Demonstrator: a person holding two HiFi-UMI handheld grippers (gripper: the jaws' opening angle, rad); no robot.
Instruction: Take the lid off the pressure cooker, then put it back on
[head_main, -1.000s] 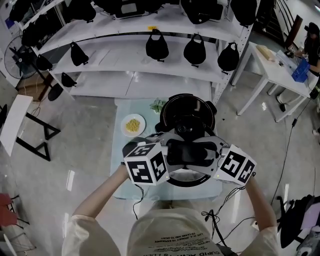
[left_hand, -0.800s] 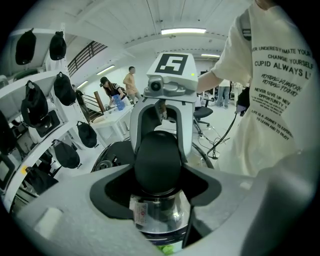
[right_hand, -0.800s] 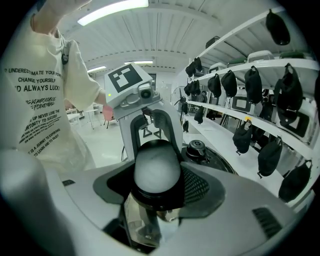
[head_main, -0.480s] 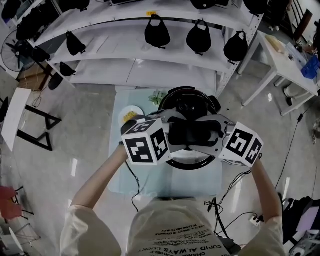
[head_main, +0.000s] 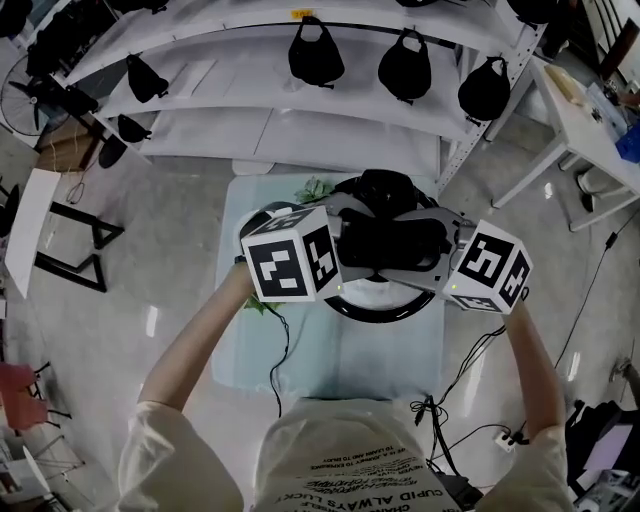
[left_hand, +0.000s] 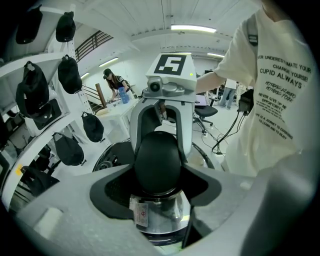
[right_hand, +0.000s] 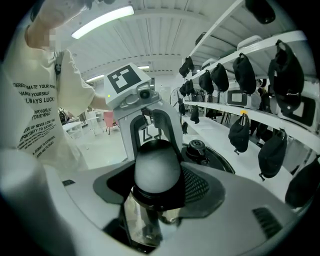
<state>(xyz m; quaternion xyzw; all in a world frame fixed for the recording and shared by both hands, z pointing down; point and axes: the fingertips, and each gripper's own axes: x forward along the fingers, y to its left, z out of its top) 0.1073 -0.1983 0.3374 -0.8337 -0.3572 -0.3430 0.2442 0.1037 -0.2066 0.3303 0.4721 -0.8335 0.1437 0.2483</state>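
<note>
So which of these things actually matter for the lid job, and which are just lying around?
In use: lid, pressure cooker, left hand-held gripper and right hand-held gripper, both clamped on the lid.
Lying about: green leaves, black bags on the shelves, side table.

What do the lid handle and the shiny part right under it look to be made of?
The lid handle looks like black moulded plastic, smooth and semi-gloss, with soft highlights on its rounded end. The shiny part is probably polished stainless steel: it mirrors its surroundings and carries what seems to be a paper sticker.
</note>
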